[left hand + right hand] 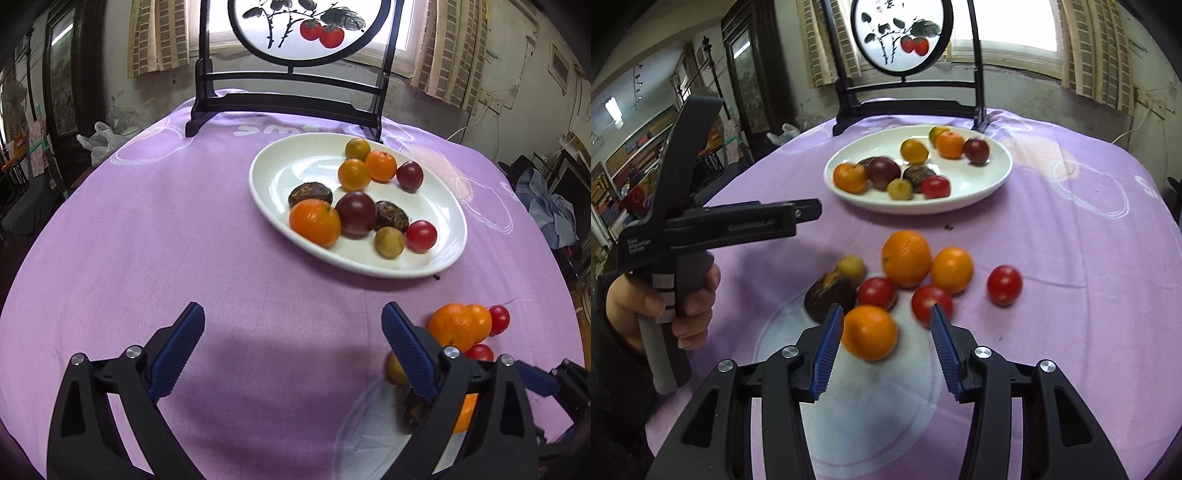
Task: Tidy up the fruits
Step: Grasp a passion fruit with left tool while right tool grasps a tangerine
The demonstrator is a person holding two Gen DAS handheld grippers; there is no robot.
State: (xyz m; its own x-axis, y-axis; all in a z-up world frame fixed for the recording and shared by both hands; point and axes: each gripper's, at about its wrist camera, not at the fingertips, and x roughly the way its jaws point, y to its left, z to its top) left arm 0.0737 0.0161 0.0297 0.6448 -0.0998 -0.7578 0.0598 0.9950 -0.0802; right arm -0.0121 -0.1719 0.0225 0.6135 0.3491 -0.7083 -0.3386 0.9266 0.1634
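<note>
A white oval plate [273, 177] [993, 173] holds several fruits: oranges, dark plums, red and yellow tomatoes. Loose fruit lies on the purple cloth: a big orange [906, 257], a smaller orange [952, 269], red tomatoes [1004, 285], a dark brown fruit [829, 297]. My right gripper [884, 328] is open, its blue pads around an orange [870, 332] without closing on it. My left gripper [291, 332] is open and empty over bare cloth, left of the loose pile [458, 326]. The left tool and hand [698, 229] show in the right wrist view.
A black wooden stand with a round painted screen [291, 85] stands at the table's back behind the plate. The round table's edge [55, 221] drops off left and right. A white plastic bag [99, 138] lies beyond the far left edge.
</note>
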